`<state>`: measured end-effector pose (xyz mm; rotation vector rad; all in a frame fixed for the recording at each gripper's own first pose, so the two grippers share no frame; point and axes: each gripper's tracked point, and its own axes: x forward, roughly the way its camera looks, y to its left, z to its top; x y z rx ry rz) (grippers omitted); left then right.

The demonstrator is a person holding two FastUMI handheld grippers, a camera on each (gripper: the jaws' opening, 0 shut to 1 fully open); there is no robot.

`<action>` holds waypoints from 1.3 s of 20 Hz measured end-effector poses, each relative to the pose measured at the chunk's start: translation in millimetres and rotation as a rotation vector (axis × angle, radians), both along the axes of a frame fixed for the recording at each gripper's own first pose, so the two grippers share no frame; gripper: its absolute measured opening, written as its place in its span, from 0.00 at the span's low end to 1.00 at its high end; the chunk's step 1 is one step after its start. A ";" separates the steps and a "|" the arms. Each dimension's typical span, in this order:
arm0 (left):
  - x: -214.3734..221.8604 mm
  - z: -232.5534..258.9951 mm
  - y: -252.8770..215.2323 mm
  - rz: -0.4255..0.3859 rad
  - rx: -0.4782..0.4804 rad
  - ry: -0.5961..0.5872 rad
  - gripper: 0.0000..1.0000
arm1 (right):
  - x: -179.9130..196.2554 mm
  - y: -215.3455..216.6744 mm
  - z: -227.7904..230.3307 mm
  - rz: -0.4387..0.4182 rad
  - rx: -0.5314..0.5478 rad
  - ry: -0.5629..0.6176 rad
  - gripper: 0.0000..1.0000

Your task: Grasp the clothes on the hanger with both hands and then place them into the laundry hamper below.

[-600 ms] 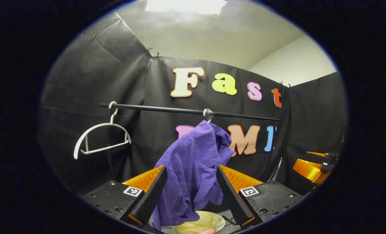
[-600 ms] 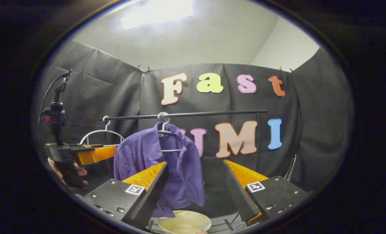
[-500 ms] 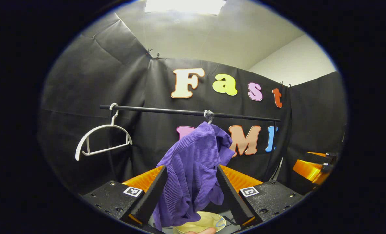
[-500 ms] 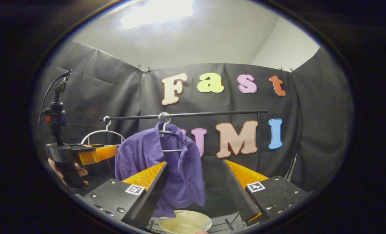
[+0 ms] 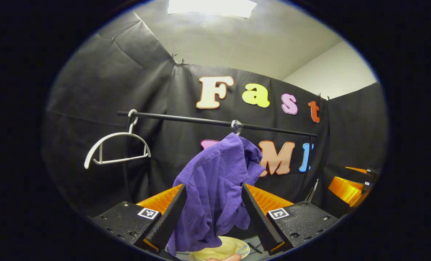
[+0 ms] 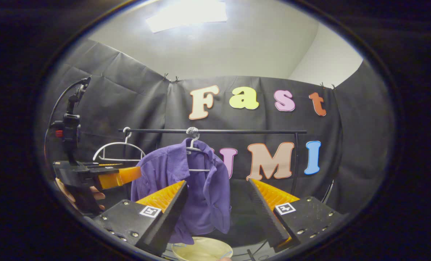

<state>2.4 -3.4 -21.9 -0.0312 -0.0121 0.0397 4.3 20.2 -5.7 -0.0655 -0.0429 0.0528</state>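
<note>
Purple ribbed shirt (image 5: 215, 181) hangs from a hanger on the black rail (image 5: 208, 121), above the pale hamper (image 6: 201, 250). Both the left hand-held gripper (image 5: 212, 212) and right hand-held gripper (image 6: 219, 214) are spread wide, gripping nothing.

A rail (image 5: 186, 119) runs across in front of the booth wall, with an empty hanger (image 5: 117, 146) hooked near its left end and a shirt (image 5: 215, 188) on a second hanger (image 6: 195, 152) hung farther right. A hamper (image 6: 202, 250) sits below the shirt. In the right gripper view the left claw (image 6: 128, 174) is just left of the shirt, and the right claw (image 6: 219, 203) is in front of it.
</note>
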 end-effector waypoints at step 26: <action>89.8 -138.0 -14.8 0.344 0.110 0.090 0.89 | 214.1 10.7 -151.8 0.289 0.029 0.126 0.95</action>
